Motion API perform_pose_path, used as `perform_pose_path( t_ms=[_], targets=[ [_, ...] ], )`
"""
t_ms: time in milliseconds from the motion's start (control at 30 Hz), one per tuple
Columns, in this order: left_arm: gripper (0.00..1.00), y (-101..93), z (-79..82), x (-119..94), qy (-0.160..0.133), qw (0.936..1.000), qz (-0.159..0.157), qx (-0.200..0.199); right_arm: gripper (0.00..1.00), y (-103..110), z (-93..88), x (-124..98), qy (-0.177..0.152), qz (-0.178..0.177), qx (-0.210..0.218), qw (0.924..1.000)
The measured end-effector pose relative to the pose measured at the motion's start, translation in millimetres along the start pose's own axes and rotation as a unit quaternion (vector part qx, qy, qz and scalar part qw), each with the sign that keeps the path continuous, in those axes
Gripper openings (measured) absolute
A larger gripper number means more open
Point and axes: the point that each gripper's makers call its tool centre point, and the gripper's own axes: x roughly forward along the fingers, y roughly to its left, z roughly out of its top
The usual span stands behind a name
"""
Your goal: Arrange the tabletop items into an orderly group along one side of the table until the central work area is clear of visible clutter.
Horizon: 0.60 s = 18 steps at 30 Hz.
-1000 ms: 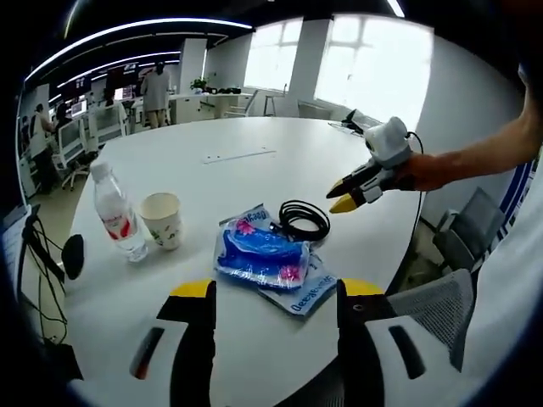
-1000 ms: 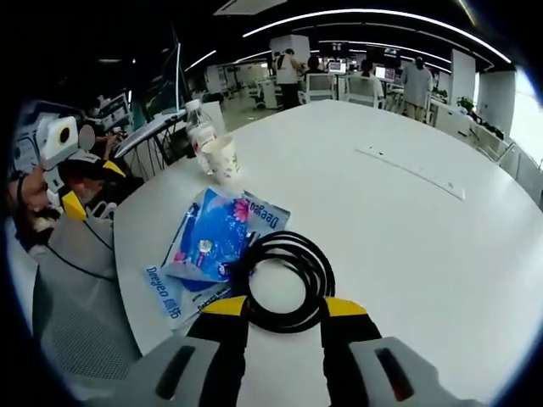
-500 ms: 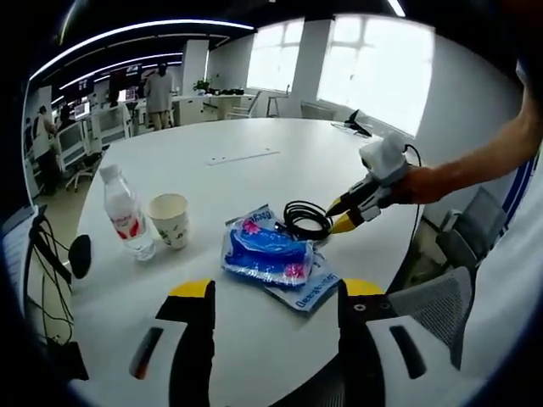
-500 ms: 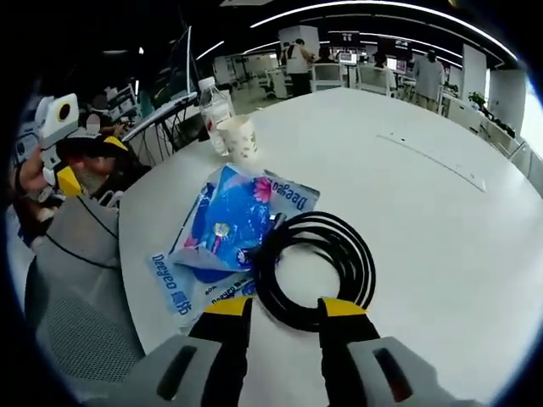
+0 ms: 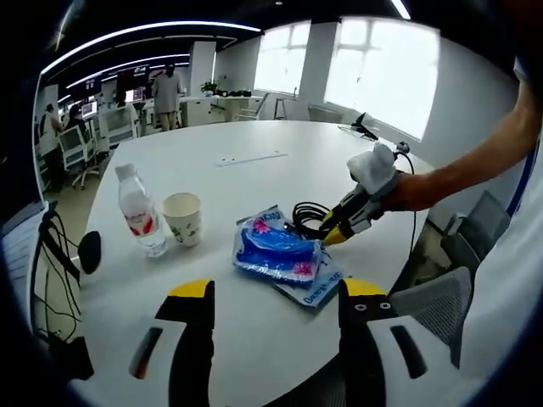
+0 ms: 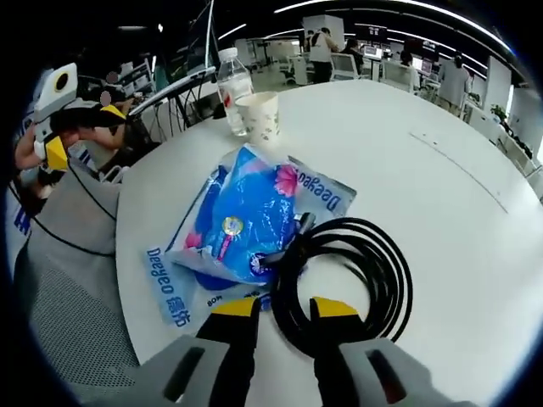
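A black coiled cable (image 6: 394,280) lies on the round white table (image 6: 424,170), touching a blue packet (image 6: 246,212) that rests on a white "Deegeo" packet (image 6: 165,275). My right gripper (image 6: 284,309) is low over the cable's near loop; its jaws stand on either side of the strands, partly closed but still open. In the left gripper view the right gripper (image 5: 333,231), held in a hand, noses into the cable (image 5: 310,212) beside the blue packet (image 5: 278,252). My left gripper (image 5: 277,292) hangs open over the table's near edge, nothing between its jaws. A water bottle (image 5: 140,210) and paper cup (image 5: 183,219) stand at the left.
The bottle (image 6: 233,80) and cup (image 6: 259,114) stand by the table's edge. A flat strip (image 5: 246,157) lies mid-table. Grey mesh chairs (image 5: 424,305) sit close to the rim, and a microphone with cables (image 5: 85,250) is off the left edge. People stand far back.
My right gripper has moved down and forward onto the cable, and its jaws have narrowed around the near loop. The left gripper view has drifted slightly; bottle, cup and packets stay put.
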Motion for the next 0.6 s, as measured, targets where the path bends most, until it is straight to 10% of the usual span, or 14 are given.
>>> perform_pose_path(
  t_ms=[600],
  targets=[
    [0.59,6.1,-5.3,-3.8,-0.003,0.9999,0.009,-0.013,0.07,3.9,3.2,4.1,0.006,-0.001,-0.004,1.0000]
  ],
)
